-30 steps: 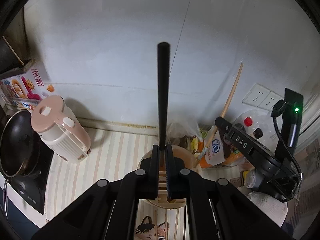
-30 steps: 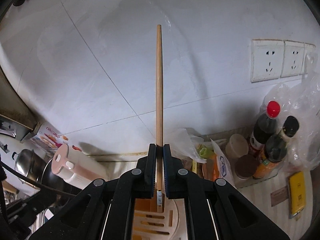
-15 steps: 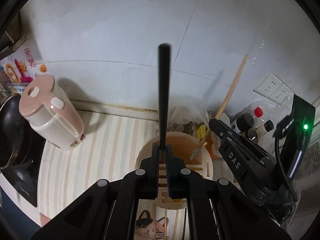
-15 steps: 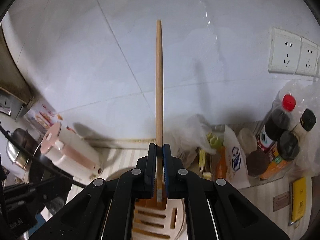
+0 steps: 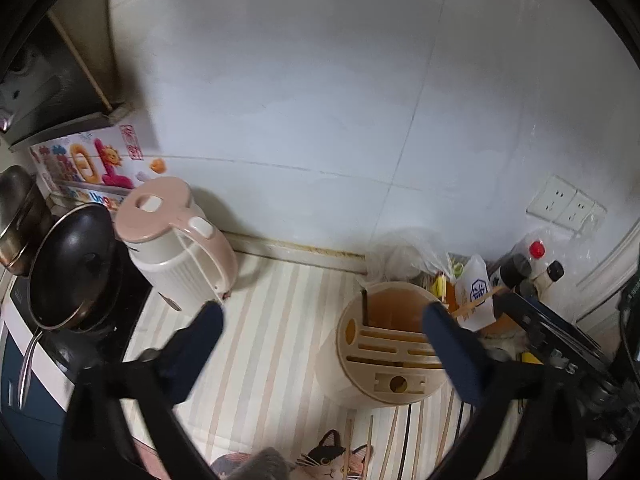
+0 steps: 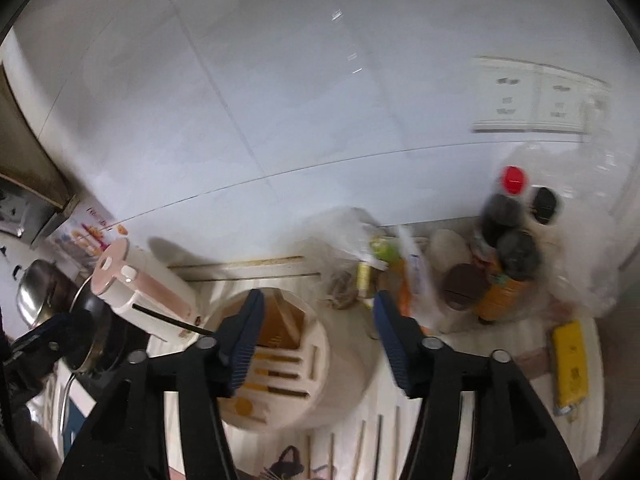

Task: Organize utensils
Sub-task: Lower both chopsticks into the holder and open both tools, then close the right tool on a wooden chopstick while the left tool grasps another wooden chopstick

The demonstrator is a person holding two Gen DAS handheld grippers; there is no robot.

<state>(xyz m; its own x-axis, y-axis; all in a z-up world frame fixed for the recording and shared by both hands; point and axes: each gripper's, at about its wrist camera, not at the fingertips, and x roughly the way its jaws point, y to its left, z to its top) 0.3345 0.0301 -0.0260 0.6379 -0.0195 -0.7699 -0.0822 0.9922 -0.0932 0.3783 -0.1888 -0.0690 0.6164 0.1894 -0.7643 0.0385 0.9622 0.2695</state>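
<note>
A round beige utensil holder (image 5: 390, 344) with slots stands on the striped counter; it also shows in the right wrist view (image 6: 280, 360). A black chopstick (image 5: 365, 306) stands in its open compartment and shows leaning left in the right wrist view (image 6: 172, 320). A wooden chopstick (image 5: 480, 300) leans out to the holder's right. My left gripper (image 5: 320, 320) is open and empty above the holder. My right gripper (image 6: 318, 320) is open and empty above it too. Several chopsticks (image 5: 394, 436) lie on the mat in front.
A pink kettle (image 5: 176, 240) stands left of the holder, with a black pan (image 5: 72, 268) on a cooktop beyond it. Sauce bottles (image 6: 508, 240), jars and plastic bags crowd the back right. A yellow object (image 6: 568, 368) lies at the right. A tiled wall with sockets (image 6: 528, 96) is behind.
Both grippers have opened and let go of their chopsticks: the black one and the wooden one now rest in the holder. Both grippers have pulled back.
</note>
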